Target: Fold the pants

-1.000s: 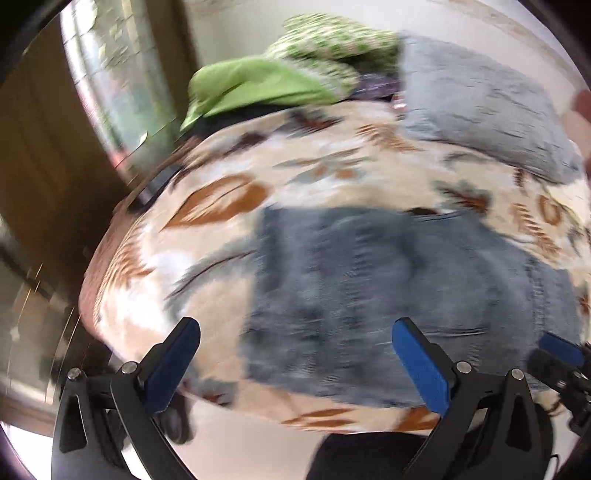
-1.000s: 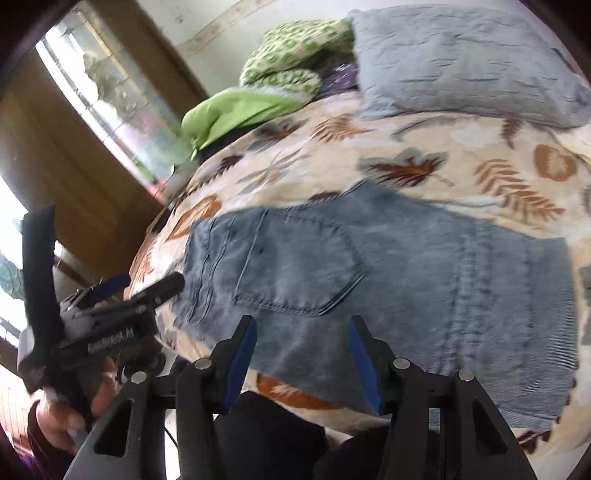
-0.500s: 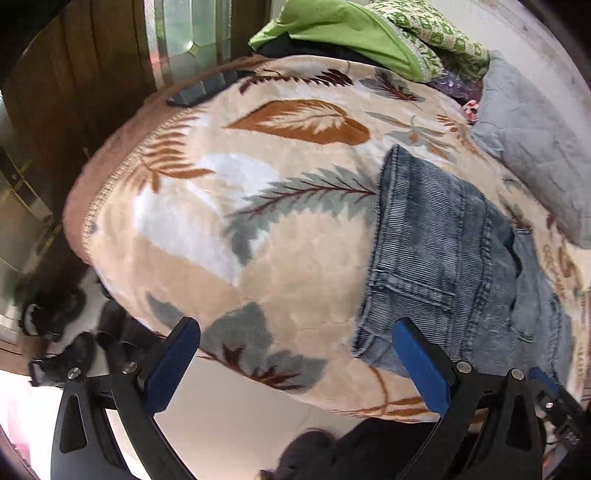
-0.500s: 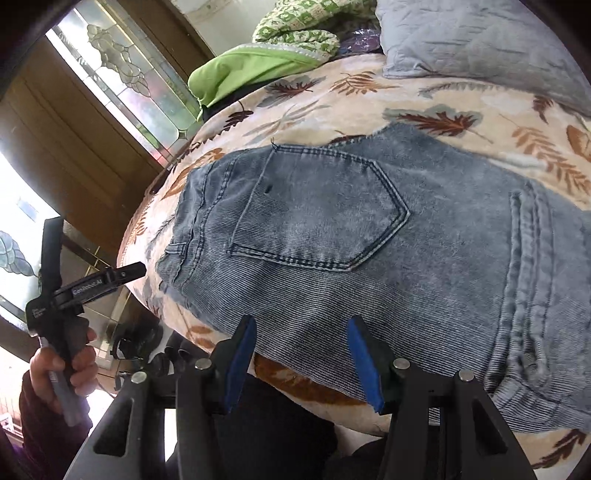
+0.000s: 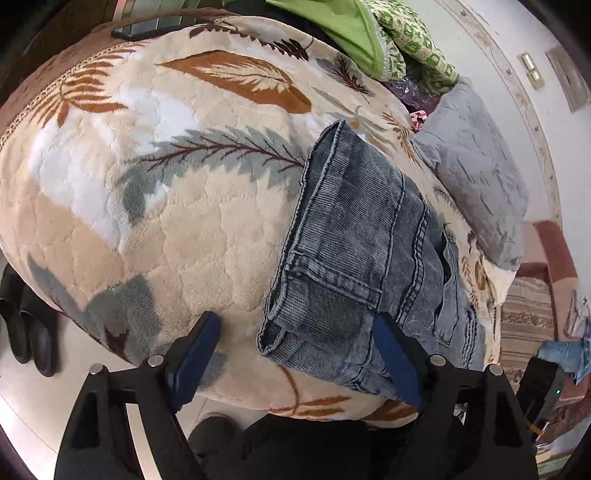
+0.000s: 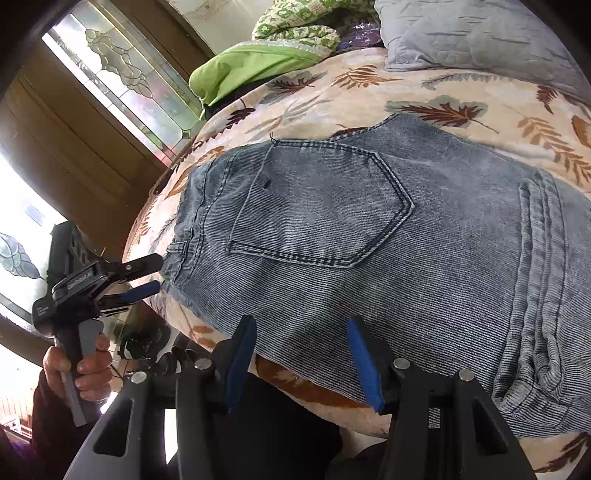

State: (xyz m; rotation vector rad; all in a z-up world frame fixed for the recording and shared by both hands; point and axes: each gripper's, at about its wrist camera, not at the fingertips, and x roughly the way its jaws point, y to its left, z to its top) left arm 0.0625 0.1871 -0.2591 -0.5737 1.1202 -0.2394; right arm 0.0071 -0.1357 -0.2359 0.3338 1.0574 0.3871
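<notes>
Grey-blue jeans [image 6: 369, 236] lie folded on a leaf-patterned blanket [image 5: 166, 229], back pocket up. The waistband corner of the jeans [image 5: 332, 288] sits between the jaws of my left gripper [image 5: 297, 343], which are closing; the pads are not pressing on the denim. In the right wrist view a hand holds the left gripper [image 6: 157, 273] at that same corner. My right gripper [image 6: 301, 343] hangs open over the near edge of the jeans, gripping nothing.
A grey pillow [image 5: 476, 184] and green bedding [image 6: 251, 66] lie at the far end of the bed. A dark phone [image 5: 147, 29] rests near the blanket's far edge. Black shoes [image 5: 26, 321] stand on the floor, by a stained-glass door [image 6: 122, 81].
My left gripper swung down and in onto the waistband corner, and its jaws have narrowed. The right gripper sank a little closer to the jeans, its opening unchanged.
</notes>
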